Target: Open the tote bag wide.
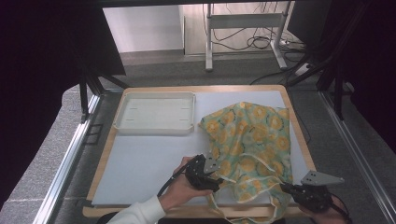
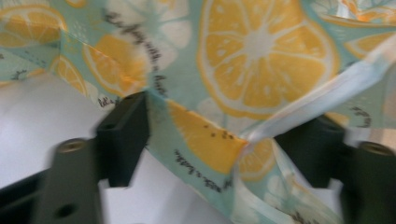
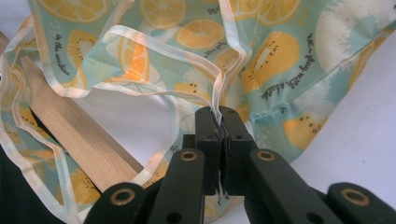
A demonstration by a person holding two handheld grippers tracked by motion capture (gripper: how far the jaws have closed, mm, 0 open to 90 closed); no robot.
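Observation:
A teal cloth (image 1: 252,135) printed with lemon slices and edged with white trim lies crumpled on the right half of the table. My left gripper (image 1: 215,183) sits at the cloth's left front edge. In the left gripper view my left gripper (image 2: 219,140) stands open, with a fold of the cloth (image 2: 205,140) lying between its jaws. My right gripper (image 1: 284,186) is at the front right corner. The right gripper view shows my right gripper (image 3: 219,114) shut on the white trim of the cloth (image 3: 280,60).
A shallow white tray (image 1: 154,128) sits at the back left of the white mat (image 1: 149,163). The wooden table edge (image 3: 74,130) runs close under my right gripper, and part of the cloth hangs over it. Table legs and cables stand on the floor beyond.

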